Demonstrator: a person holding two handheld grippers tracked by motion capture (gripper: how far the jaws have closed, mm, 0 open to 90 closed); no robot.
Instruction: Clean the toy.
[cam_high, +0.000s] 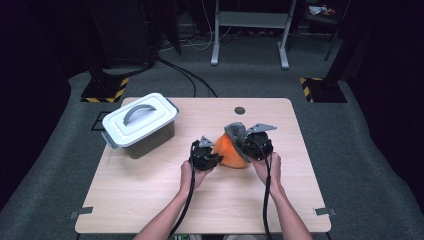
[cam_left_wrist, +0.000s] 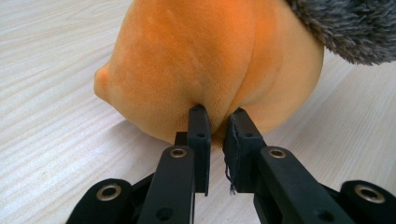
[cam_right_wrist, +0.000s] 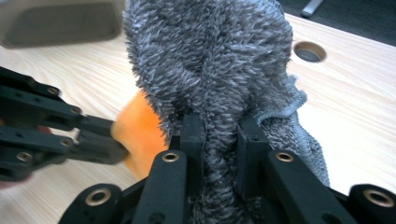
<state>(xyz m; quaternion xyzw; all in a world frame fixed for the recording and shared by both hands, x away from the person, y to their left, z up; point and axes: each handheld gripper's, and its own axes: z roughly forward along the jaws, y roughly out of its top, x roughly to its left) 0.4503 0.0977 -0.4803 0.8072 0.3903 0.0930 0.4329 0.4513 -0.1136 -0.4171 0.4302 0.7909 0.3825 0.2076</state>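
Your two forearms come in from six o'clock of the high view, each hand carrying one gripper. Your left gripper (cam_high: 214, 157) has its jaws pinched on a fold of the orange plush toy (cam_high: 231, 150), with plush caught in the narrow gap between them in the left gripper view (cam_left_wrist: 210, 70). Your right gripper (cam_high: 248, 145) clamps a bunch of the grey shaggy cloth (cam_high: 236, 131), which rises between its jaws in the right gripper view (cam_right_wrist: 210, 60) and lies over the toy's top.

Toy and cloth sit just right of the table's centre, the cloth at the toy's twelve o'clock, the two touching. One light wood table (cam_high: 150, 195) carries everything; it has one round cable hole (cam_high: 240, 110) near its far edge at twelve o'clock. One grey lidded box (cam_high: 141, 125) with a handle stands at ten o'clock from the toy, well apart from it. Grey carpet surrounds the table, with two yellow-and-black striped bases (cam_high: 106, 89) at eleven and one o'clock, and one white desk frame (cam_high: 250, 30) beyond.
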